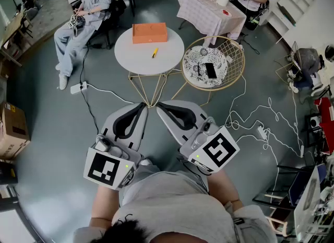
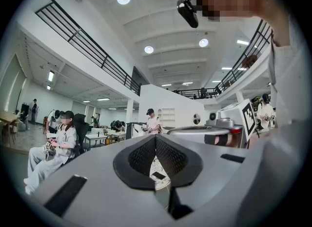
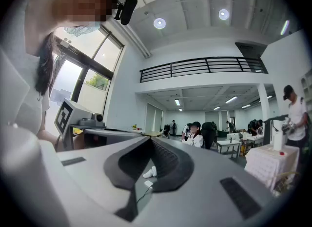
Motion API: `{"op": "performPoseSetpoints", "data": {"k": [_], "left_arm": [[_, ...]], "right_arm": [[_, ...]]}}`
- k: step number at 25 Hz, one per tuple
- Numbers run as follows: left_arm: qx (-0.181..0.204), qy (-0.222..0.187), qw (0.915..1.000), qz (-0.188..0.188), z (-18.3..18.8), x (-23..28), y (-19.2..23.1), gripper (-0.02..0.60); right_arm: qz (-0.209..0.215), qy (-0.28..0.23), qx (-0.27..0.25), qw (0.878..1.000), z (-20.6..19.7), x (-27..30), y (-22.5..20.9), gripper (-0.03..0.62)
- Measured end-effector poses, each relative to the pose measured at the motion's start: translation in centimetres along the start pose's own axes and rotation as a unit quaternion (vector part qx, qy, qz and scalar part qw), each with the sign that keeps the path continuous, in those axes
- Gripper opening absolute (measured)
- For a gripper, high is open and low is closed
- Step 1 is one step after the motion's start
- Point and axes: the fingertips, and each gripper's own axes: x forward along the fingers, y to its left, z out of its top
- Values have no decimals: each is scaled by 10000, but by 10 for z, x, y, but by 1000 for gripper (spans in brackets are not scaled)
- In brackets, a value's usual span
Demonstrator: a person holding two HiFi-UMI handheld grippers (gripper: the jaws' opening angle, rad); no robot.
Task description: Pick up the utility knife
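The utility knife, small and yellow, lies on the round white table in the head view, just in front of an orange box. Both grippers are held low near the person's body, well short of that table. The left gripper is shut with its tips touching and nothing between them, and it shows the same way in its own view. Beside it, the right gripper is likewise shut and empty, also in its own view. Neither gripper view shows the knife.
A gold wire basket table holds a patterned plate and a black phone. White cables and a power strip lie on the floor. A seated person is at back left. A cardboard box stands far left.
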Motion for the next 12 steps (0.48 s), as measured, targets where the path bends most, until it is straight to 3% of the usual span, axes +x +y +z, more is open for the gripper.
{"op": "performPoseSetpoints", "data": {"k": [12], "left_arm": [[-20, 47, 9999, -122, -5, 9, -29, 9]], "right_arm": [[-36, 25, 104, 9999, -7, -27, -1, 8]]}}
